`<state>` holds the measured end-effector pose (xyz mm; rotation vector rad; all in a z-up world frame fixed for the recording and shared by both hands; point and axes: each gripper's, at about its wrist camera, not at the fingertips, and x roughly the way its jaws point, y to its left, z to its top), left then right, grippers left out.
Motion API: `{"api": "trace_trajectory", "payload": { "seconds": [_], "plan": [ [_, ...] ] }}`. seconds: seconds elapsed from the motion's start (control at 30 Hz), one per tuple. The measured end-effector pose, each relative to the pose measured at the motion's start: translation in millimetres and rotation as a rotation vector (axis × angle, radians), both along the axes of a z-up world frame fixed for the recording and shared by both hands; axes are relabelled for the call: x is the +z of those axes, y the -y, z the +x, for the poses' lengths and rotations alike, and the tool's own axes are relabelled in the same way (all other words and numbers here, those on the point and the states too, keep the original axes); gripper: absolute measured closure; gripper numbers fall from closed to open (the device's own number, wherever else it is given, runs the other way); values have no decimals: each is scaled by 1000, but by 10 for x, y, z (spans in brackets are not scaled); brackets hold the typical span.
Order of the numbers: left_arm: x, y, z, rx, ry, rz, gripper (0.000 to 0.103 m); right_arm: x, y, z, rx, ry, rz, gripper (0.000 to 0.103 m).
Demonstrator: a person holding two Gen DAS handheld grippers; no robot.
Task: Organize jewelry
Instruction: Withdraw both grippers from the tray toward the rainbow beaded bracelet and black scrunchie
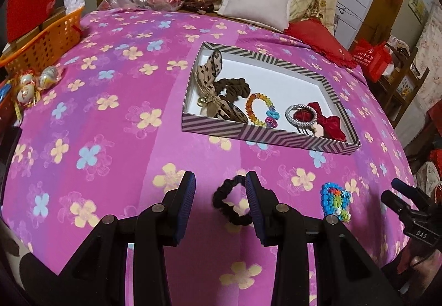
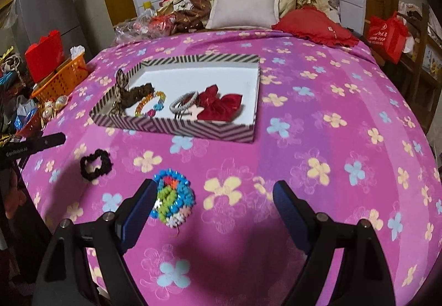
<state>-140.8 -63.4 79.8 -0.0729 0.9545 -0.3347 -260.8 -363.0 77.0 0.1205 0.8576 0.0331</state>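
A black scrunchie [image 1: 224, 205] [image 2: 96, 165] lies on the pink flowered bedspread. My left gripper [image 1: 221, 190] hovers over it, open, its right finger overlapping the scrunchie's edge without pinching it. A colourful beaded piece [image 2: 172, 201] [image 1: 335, 202] lies just inside the left finger of my right gripper [image 2: 215, 195], which stands wide open and holds nothing. Farther back sits a striped box [image 1: 262, 137] [image 2: 176, 128]. It holds a leopard bow [image 1: 210, 79], a brown scrunchie [image 1: 234, 87], a bead bracelet [image 1: 261, 110], a silver hair tie [image 1: 301, 114] and a red bow [image 2: 221, 104].
An orange basket [image 1: 47, 38] [image 2: 62, 79] and some small wrapped ornaments [image 1: 30, 85] sit at the bed's left edge. Pillows [image 2: 244, 6] and a red cushion [image 2: 315, 25] lie at the head. A red bag [image 2: 386, 32] stands off the right side.
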Motion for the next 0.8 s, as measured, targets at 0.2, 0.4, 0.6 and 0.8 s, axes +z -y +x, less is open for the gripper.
{"api": "trace_trajectory", "payload": {
  "seconds": [0.2,0.4,0.6,0.8],
  "plan": [
    [-37,44,-24,-10,-4,13,84,-84,-79,12,39,-23,5,28],
    [-81,29,-17,-5,-19,15,84,-161,-157,31,76,-43,11,37],
    [-146,13,-3,3,-42,12,84,-277,-177,59,100,-79,32,51],
    [-153,1,5,6,-43,11,84,-298,-192,84,110,-85,36,52]
  ]
}}
